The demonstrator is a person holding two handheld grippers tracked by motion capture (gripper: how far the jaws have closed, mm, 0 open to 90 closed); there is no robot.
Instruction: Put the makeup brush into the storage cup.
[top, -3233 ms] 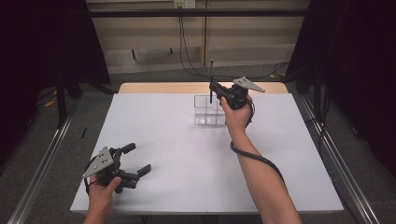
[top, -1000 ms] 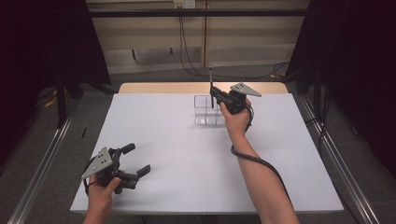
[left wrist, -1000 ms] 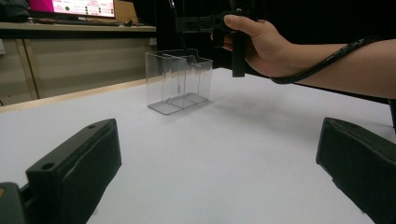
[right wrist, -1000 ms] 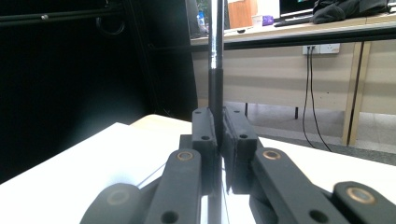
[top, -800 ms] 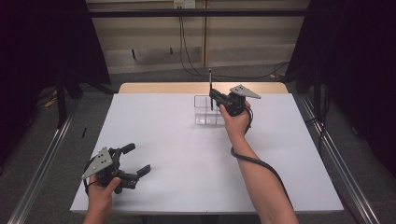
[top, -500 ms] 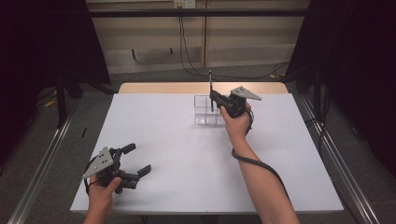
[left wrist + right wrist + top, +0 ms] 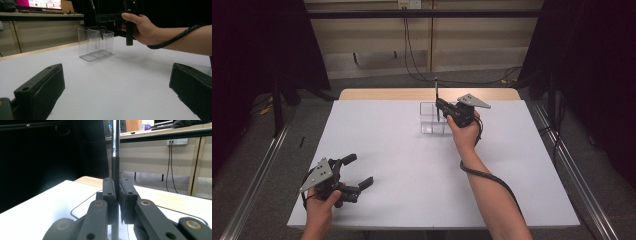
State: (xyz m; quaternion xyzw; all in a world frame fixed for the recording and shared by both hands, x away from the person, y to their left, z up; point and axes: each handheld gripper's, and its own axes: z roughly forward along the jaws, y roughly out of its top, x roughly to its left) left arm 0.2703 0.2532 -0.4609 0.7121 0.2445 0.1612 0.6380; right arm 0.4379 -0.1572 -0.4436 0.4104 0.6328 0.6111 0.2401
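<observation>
A clear plastic box [image 7: 430, 120] with compartments stands at the far middle of the white table [image 7: 412, 170]. My right gripper [image 7: 440, 104] is over it, shut on a thin dark rod [image 7: 436, 92] held upright. In the right gripper view the pads [image 7: 109, 192] clamp the rod [image 7: 115, 152] above the box rim [image 7: 73, 213]. From the left gripper view the rod's lower end [image 7: 101, 35] hangs inside the box [image 7: 92, 43], under the right gripper [image 7: 110, 17]. My left gripper [image 7: 359, 171] rests near the front left, open, with nothing between its jaws [image 7: 116, 100].
A cable [image 7: 484, 175] trails from the right gripper along the forearm. Metal rails run along both sides of the table, and a wooden strip [image 7: 377, 94] edges its far side. Cables hang down the back wall [image 7: 412, 45].
Since the earliest frame the right gripper and rod have sunk slightly toward the box. Over the last second nothing has moved.
</observation>
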